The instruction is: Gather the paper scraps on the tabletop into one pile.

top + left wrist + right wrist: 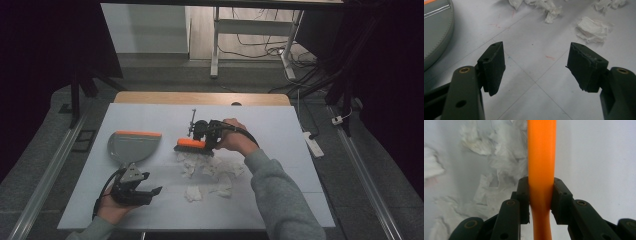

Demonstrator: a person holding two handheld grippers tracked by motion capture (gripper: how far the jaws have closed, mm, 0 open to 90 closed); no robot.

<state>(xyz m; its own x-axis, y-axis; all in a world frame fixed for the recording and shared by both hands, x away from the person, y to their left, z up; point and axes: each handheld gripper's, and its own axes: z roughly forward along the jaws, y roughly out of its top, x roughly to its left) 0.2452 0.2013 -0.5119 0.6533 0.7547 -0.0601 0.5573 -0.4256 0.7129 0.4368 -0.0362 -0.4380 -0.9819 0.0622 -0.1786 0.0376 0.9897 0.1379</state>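
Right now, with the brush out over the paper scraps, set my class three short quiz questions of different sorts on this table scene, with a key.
1. True or false: the right gripper is clamped on the orange brush.
2. Multiple choice: where does the grey dustpan lie? A) under the brush B) flat on the table, left of the brush C) between the jaws of the left gripper
3. Fill in: the white bits scattered below the brush are torn ____ scraps.

Key: 1 true, its pads press the handle from both sides. 2 B; the left gripper stands open over bare table, holding nothing. 3 paper.
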